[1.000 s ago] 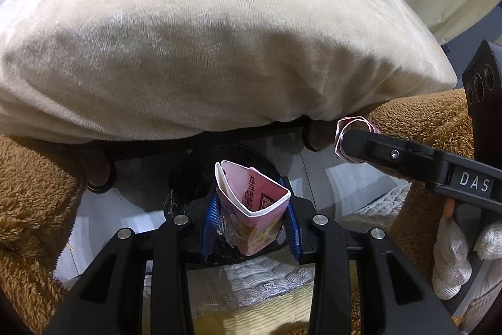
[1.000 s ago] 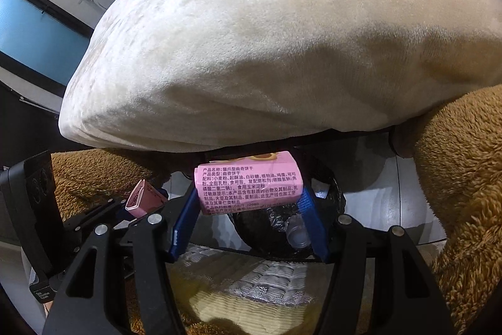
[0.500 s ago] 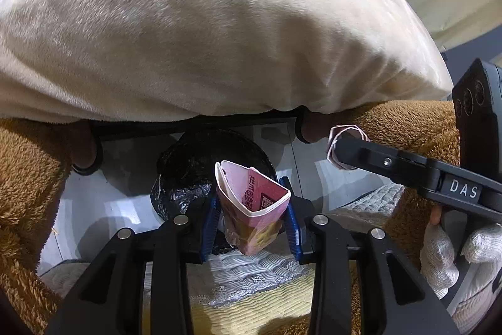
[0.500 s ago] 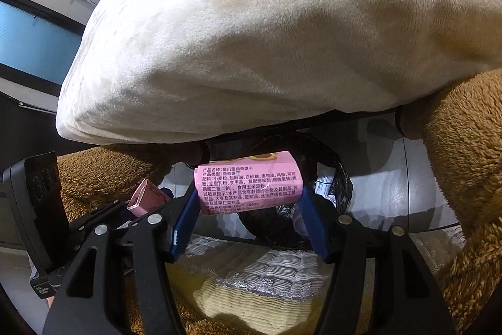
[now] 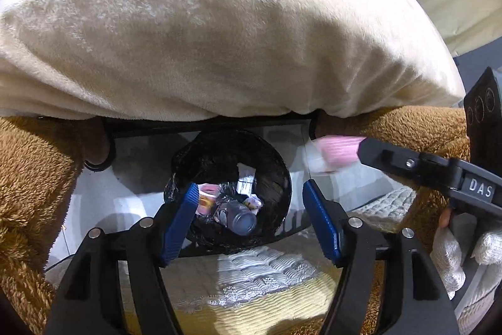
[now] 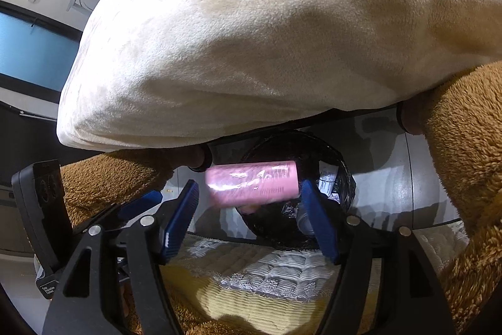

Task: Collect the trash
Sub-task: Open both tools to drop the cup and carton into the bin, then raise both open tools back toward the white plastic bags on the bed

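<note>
Above the black trash bin, the left hand-held gripper stands wide and empty; the right hand-held gripper is spread wide too, a blurred pink packet loose between its fingers over the bin's rim.

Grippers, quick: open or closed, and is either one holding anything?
Left gripper: open, holding nothing, above the trash bin.
Right gripper: open; the blurred pink wrapper sits between its fingers, apparently released.
</note>
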The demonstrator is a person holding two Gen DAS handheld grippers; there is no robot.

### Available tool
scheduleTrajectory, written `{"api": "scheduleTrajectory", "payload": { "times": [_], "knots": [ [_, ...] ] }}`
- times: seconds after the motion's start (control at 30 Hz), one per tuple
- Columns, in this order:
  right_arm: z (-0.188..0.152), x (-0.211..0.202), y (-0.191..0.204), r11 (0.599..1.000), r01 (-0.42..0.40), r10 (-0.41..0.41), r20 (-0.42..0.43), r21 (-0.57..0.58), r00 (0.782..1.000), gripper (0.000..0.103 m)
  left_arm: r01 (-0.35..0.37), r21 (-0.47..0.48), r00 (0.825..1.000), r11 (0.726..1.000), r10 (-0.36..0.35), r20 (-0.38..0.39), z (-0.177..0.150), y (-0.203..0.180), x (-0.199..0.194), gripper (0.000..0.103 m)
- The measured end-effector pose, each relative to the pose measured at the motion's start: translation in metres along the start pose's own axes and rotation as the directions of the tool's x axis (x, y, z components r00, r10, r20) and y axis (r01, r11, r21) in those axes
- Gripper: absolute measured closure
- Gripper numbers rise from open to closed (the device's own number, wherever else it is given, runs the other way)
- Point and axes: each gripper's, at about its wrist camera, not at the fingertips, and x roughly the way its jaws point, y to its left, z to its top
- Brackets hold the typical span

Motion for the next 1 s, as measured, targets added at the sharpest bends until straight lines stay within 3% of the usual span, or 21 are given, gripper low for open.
{"api": "scheduleTrajectory", "payload": {
  "times": [0.4,0.6,0.83,1.0],
  "knots": [
    [-0.001,-0.013,0.007,1.000,-0.005,0.006,0.052,-0.031,0.999,0.031,-0.087,0.066,0.991,0.994,0.080,0.111,-0.002,-0.009,-0.019,0.035],
    [-0.007,-0.029,0.015,0.997,-0.019,0.029,0.137,-0.071,0.990,0.031,-0.104,0.115,0.977,0.988,0.079,0.200,-0.007,-0.016,-0.037,0.035],
    [-0.014,-0.060,0.028,0.987,-0.028,0.071,0.269,-0.161,0.960,0.031,-0.072,0.149,0.943,0.986,0.018,0.334,-0.013,-0.020,-0.071,0.035],
    [-0.021,-0.086,0.038,0.963,-0.055,0.150,0.357,-0.265,0.922,0.031,-0.028,0.169,0.913,0.985,-0.043,0.405,-0.016,-0.021,-0.092,0.035]
  ]
}}
